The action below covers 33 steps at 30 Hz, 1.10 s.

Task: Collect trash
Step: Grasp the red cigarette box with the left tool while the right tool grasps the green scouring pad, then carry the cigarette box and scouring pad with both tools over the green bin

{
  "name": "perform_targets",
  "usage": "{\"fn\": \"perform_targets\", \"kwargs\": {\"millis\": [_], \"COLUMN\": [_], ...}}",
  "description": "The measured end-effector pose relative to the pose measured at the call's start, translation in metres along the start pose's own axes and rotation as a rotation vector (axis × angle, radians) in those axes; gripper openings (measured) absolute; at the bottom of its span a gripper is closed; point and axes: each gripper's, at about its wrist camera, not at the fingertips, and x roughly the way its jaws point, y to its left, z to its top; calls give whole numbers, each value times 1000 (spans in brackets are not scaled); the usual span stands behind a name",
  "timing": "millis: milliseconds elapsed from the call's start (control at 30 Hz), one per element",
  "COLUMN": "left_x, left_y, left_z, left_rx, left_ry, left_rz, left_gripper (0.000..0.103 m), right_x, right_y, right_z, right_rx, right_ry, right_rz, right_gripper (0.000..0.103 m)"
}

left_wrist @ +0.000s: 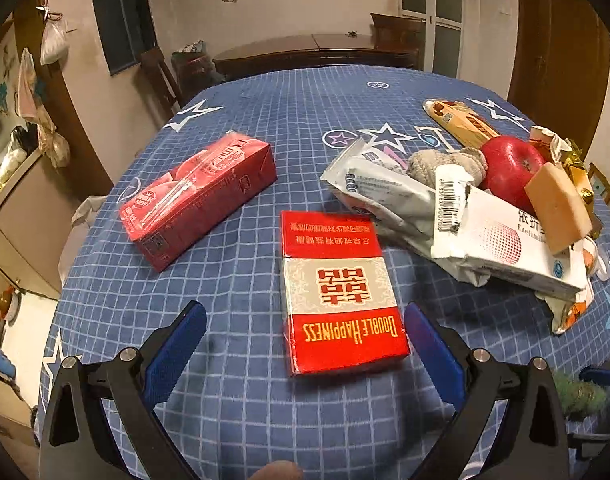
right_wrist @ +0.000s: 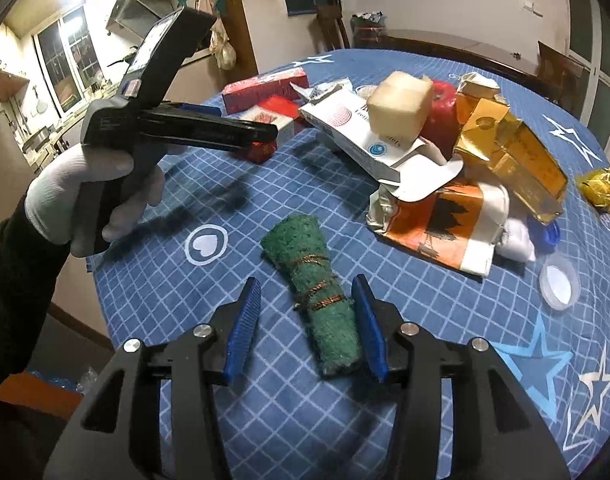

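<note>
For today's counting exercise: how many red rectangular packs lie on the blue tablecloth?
2: a cigarette pack between the left claw's fingers, and a wrapped drink carton beyond it to the left. The pile may hide others.

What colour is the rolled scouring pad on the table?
Green, tied with brownish string; the rolled scouring pad shows best in the right wrist view.

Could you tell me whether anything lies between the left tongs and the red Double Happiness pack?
Nothing visible does: the left tongs stand open, and the Double Happiness pack lies flat on the tablecloth, its near end already between them.
</note>
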Motion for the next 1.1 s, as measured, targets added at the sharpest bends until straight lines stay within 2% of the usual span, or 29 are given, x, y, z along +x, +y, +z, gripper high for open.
{"fn": "perform_targets", "kwargs": {"millis": [133, 167, 200, 233, 267, 333, 367, 467, 800, 900, 933, 967, 1000, 1067, 1100], "left_x": [2, 4, 4, 8, 11, 8, 7, -2, -70, -65, -66, -68, -71, -74, -68], "left_y": [-4, -5, -4, -3, 1, 5, 5, 4, -14, -8, -2, 3, 6, 10, 10], "left_z": [-3, -4, -6, -6, -8, -11, -12, -20, -48, -49, -49, -47, -45, -35, -27], "left_rx": [-9, -10, -10, -20, -46, -63, -66, -57, -44, -80, -119, -141, -151, -161, -156], "left_ry": [-6, -6, -1, 20, 25, 13, 8, -18, -185, -151, -162, -176, -186, -224, -217], "left_rz": [-4, -11, -14, -27, -65, -73, -86, -100, -115, -121, -126, -126, -124, -121, -114], "left_gripper": [98, 91, 72, 60, 53, 43, 37, 27, 25, 26, 30, 47, 69, 87, 87], "right_x": [12, 14, 17, 17, 16, 15, 13, 6, -33, -37, -37, -38, -37, -37, -36], "right_y": [2, 4, 7, 8, 8, 6, 4, 2, -1, -2, -3, -3, -3, -4, -4], "right_z": [5, 6, 7, 6, 5, 3, 2, -2, -13, -16, -16, -18, -18, -19, -18], "right_rx": [-6, -12, -17, -19, -13, 6, 19, 48, 136, 146, 146, 146, 148, 148, 151], "right_ry": [18, 25, 25, 24, 17, 4, -7, -44, -215, -218, -217, -216, -215, -213, -215], "right_rz": [-7, -15, -26, -36, -43, -39, -43, -49, -88, -87, -88, -89, -87, -87, -84], "right_gripper": [45, 42, 36, 34, 28, 21, 20, 17, 16, 16, 16, 16, 16, 16, 16]}}
